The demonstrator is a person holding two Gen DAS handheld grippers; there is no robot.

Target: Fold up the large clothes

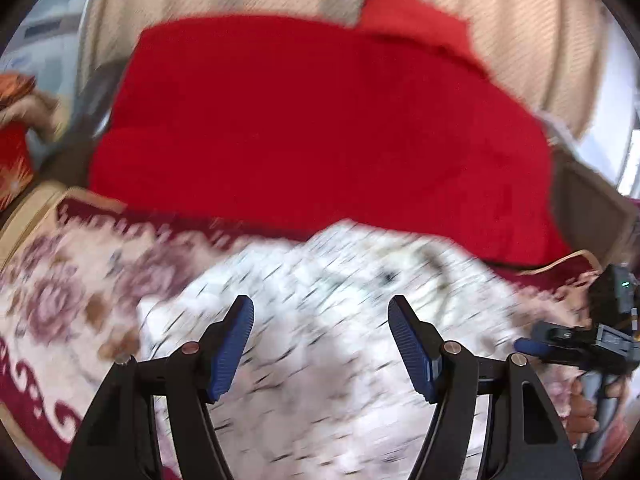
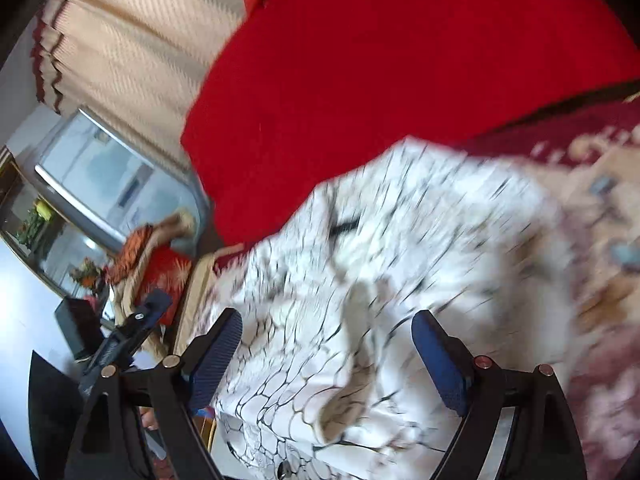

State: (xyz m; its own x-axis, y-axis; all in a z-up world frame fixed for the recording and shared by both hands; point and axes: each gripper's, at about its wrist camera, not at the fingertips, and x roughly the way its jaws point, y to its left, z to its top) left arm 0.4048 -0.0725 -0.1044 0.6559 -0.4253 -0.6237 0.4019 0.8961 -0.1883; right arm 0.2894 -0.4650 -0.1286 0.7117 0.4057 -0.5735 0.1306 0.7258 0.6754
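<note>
A white garment with a black crackle print [image 1: 320,320] lies crumpled on a floral rug [image 1: 60,292]; it also shows in the right wrist view [image 2: 360,300]. My left gripper [image 1: 321,316] is open and empty just above the garment. My right gripper [image 2: 327,336] is open and empty over the garment's folds. The right gripper also appears in the left wrist view [image 1: 576,340] at the right edge, and the left gripper in the right wrist view [image 2: 132,328] at the left. Both views are motion-blurred.
A large red cushion or cover [image 1: 320,120] lies beyond the garment, also in the right wrist view [image 2: 380,60]. Beige curtains [image 1: 500,20] hang behind. A person in red-orange clothing [image 2: 152,256] is at the left. The rug has a dark red border [image 2: 560,132].
</note>
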